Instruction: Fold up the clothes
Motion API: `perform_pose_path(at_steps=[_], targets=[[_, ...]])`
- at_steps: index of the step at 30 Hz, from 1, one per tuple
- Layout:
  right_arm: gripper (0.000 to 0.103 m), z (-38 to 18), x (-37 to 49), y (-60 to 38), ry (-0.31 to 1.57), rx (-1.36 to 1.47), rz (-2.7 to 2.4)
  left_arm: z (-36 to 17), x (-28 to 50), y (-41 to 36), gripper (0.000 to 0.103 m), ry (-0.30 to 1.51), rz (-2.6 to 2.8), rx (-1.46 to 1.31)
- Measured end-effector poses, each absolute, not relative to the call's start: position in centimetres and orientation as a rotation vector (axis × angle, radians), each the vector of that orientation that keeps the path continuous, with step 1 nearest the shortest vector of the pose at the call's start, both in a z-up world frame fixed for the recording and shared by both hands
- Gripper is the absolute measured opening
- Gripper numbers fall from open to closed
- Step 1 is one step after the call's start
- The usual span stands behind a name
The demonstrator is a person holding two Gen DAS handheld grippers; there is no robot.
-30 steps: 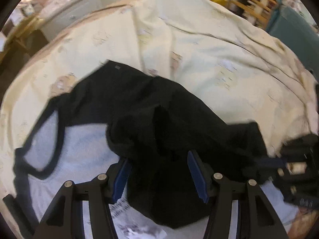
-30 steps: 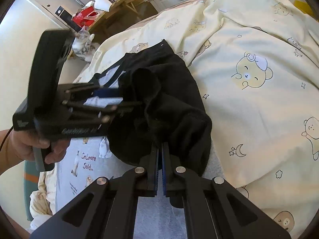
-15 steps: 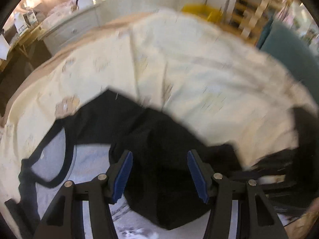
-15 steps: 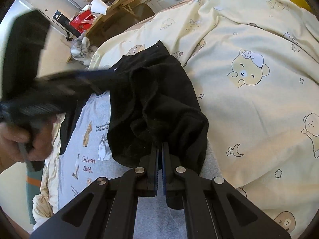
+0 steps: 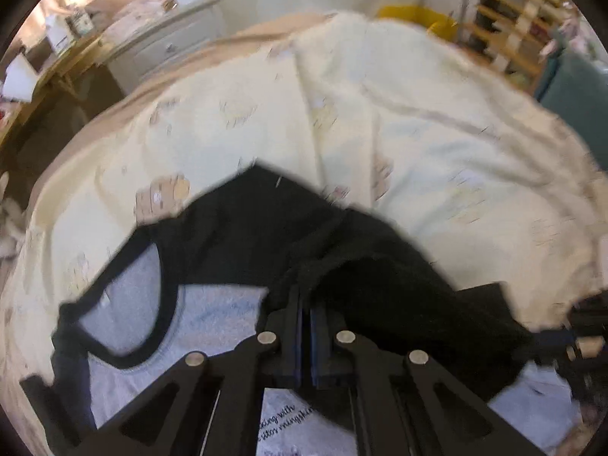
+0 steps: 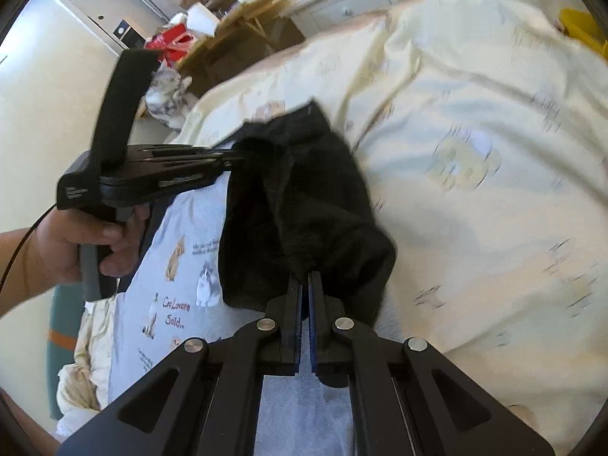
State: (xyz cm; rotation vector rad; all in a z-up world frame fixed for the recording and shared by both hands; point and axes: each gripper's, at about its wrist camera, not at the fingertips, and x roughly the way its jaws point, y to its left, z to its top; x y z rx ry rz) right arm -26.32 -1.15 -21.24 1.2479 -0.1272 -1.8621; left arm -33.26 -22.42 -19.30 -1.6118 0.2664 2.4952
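Note:
A grey T-shirt with cat prints, black neck trim and black sleeves lies on a cream bear-print duvet. One black sleeve is bunched up and held off the shirt between both grippers. My left gripper is shut on a fold of it; in the right wrist view the left gripper bites the sleeve's far end, held by a hand. My right gripper is shut on the sleeve's near end. The right gripper shows blurred at the left wrist view's right edge.
Beyond the bed stand a white chest of drawers and a cluttered wooden table. What looks like a tabby cat sits by the bed's edge. A yellow object, wooden shelves and a teal panel lie far right.
My left gripper's jaws, wide apart before, have shut on the black sleeve. Both grippers have risen a little, lifting the sleeve. The right gripper has kept its grip.

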Motion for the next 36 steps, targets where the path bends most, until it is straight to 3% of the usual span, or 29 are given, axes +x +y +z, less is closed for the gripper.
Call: perform_pose_path(at_steps=[7,12,21,31,36], targets=[[0.002,-13.3,-30.5,2.7,-0.052,1.121,-1.965,-11.3,-37.5,-20.8,0.002,0.389,2.492,-1.451],[0.002,-10.1,-35.3,5.9,-0.049,1.115,-2.043,-9.4,-43.0,-17.5,0.002,0.477,2.48,-1.41],[0.002,-10.3,-39.1,7.2,0.076,1.201,-2.056,-8.0,-47.6,-10.7,0.002,0.649,2.402,-1.357],[0.002,-14.6,-37.2,13.0,-0.158,1.323,-2.104,-8.7,-47.8,-3.0,0.003,0.887,2.291,-1.274],[0.002,-14.3,-34.3,14.5,-0.193,1.221,-2.138,-9.5,-46.1,-0.9,0.003,0.942,2.22,-1.22]])
